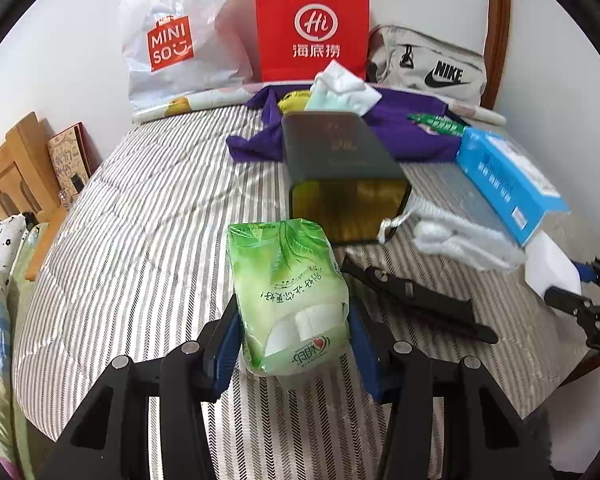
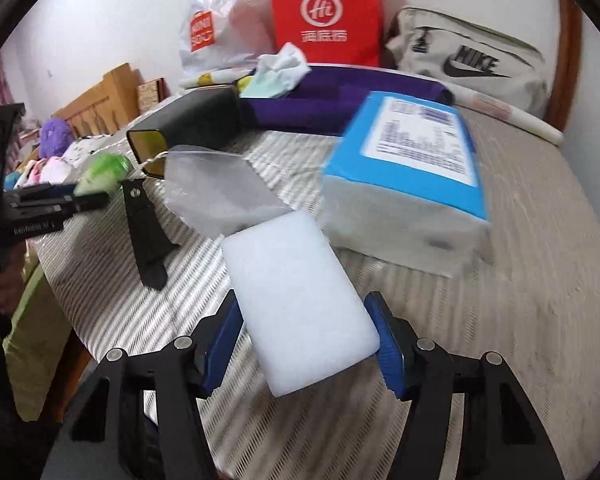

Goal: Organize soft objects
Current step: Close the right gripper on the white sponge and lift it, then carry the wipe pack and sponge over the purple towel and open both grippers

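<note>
Two grasps in hand at once; step judged as pick-up, sorting not yet done.

- Striped bed carried everything. At its far edge, against the wall: white plastic bag, red paper bag, grey sports bag. Purple cloth lay crumpled just in front of them.
- Blue tissue pack sat on the bed, just beyond the right claw. Dark box lay on its side mid-bed, open end facing the near edge.
- Green tissue pack: between the blue pads of the left claw, squeezed on both sides and lifted clear of the bed near its front edge. Left claw clenched on it.
- White foam block: between the pads of the right claw, both pads against its long edges. Judged gripped; whether it was resting on the bed or just off it I could not tell.

Next move, my reading: carry both soft pieces to one collecting spot, probably a bag or the dark box. Calls for light, steady pressure, since both things squash and could slip.
</note>
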Available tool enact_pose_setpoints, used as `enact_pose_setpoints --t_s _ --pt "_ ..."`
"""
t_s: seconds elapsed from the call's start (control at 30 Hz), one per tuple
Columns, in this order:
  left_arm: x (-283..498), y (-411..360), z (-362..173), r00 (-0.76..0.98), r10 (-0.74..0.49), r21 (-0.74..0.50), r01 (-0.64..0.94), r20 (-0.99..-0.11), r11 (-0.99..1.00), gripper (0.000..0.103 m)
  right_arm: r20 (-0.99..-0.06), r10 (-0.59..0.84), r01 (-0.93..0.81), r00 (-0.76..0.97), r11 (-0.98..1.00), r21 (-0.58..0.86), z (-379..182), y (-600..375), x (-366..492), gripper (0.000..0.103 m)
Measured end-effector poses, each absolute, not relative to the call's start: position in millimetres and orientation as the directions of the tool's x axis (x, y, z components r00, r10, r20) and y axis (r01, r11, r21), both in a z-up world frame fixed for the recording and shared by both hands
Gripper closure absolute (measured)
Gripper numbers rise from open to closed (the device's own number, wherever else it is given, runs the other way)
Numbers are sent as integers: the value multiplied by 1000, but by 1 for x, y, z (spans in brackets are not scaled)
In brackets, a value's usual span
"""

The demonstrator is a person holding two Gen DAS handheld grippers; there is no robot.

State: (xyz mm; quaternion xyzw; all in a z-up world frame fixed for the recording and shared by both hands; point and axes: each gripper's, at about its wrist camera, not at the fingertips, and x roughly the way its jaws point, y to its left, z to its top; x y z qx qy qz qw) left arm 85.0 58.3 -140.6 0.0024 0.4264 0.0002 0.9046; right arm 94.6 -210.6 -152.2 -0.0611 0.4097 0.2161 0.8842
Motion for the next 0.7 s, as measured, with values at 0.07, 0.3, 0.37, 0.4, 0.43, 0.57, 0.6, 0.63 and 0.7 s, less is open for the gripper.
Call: enact_pose_setpoints --t_s 0.07,0.3,0.37,0.4,0.43,0.57,0.6,0.63,0.7 --pt "84 61 -135 644 -8 -16 -6 -765 1000 55 -753 308 -404 582 913 61 -149 -221 90 42" --pt "78 61 -127 644 -60 -79 -1 -762 997 55 -778 247 -328 578 943 56 -157 -245 88 42" --pt "76 60 -127 639 -87 -111 3 -764 994 55 -788 241 -317 567 946 61 -160 -248 89 42" --pt "76 60 -127 637 -91 -116 2 -765 993 55 -792 240 -313 562 948 65 -162 -248 90 42" --pt "75 60 -127 633 -95 -120 3 -768 993 55 -792 242 -311 560 948 70 -163 -249 91 42" --pt "73 59 -123 626 -114 -140 9 -772 990 55 -794 240 -304 558 950 74 -162 -249 91 42" --pt "73 59 -122 624 -117 -143 9 -773 990 55 -794 242 -299 557 951 80 -161 -249 91 42" --pt "72 59 -119 624 -117 -145 7 -773 989 55 -793 247 -298 557 951 86 -160 -249 91 42" --pt "72 59 -116 622 -117 -148 1 -774 989 55 -789 260 -300 557 949 101 -155 -249 89 42"
